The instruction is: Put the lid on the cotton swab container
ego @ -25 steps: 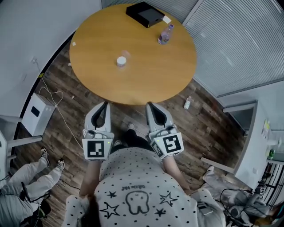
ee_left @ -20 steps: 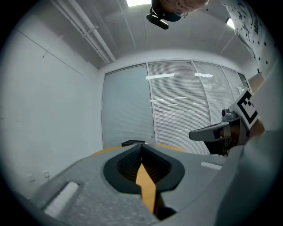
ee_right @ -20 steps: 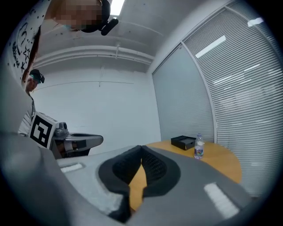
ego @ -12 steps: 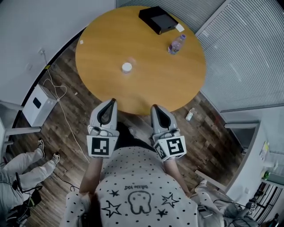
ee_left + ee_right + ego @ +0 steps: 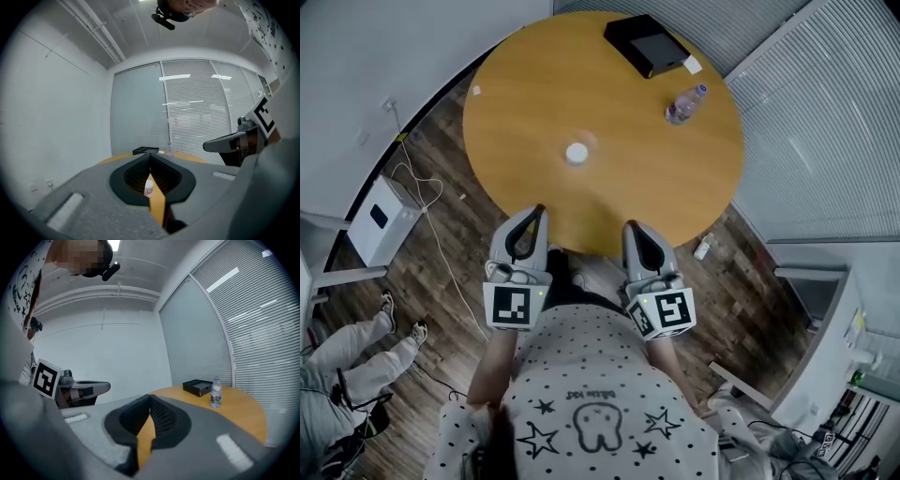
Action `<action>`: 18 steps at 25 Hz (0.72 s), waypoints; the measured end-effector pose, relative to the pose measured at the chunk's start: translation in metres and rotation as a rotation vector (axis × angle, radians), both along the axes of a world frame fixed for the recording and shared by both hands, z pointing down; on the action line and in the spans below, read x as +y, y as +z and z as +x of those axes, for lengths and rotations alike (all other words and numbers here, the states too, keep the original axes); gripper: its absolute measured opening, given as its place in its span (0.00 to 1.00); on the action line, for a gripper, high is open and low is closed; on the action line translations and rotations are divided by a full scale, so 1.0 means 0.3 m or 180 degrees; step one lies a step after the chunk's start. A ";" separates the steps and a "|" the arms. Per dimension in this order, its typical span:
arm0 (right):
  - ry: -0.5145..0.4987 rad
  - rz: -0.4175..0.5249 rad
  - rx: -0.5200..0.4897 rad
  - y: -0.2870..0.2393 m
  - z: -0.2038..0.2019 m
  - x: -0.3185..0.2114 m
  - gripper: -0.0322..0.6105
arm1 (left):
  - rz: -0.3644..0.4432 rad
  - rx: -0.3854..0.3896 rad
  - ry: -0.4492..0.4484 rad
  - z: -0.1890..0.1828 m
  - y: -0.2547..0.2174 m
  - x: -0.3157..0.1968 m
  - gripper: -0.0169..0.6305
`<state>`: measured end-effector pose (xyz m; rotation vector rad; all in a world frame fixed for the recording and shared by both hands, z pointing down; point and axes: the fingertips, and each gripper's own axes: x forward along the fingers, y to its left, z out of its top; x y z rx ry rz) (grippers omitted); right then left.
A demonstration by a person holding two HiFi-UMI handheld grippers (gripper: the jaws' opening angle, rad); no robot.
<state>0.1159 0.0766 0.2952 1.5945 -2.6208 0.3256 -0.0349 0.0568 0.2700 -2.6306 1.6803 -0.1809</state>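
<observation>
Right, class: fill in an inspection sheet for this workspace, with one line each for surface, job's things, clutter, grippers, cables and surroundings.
Surface: round wooden table.
Job's things: cotton swab container upright near the table's middle; a pale thing just beyond it may be the lid, too small to tell.
Clutter: black box and water bottle at the far side.
Grippers: left gripper and right gripper both shut and empty, at the near edge, short of the container.
Cables: white cable on the floor beside a white unit.
Surroundings: wood floor, window blinds, small bottle on the floor, another person's legs.
</observation>
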 end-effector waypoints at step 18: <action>0.0316 -0.0230 0.0071 0.053 -0.093 -0.277 0.06 | -0.0191 0.0067 0.0347 -0.080 0.059 -0.345 0.04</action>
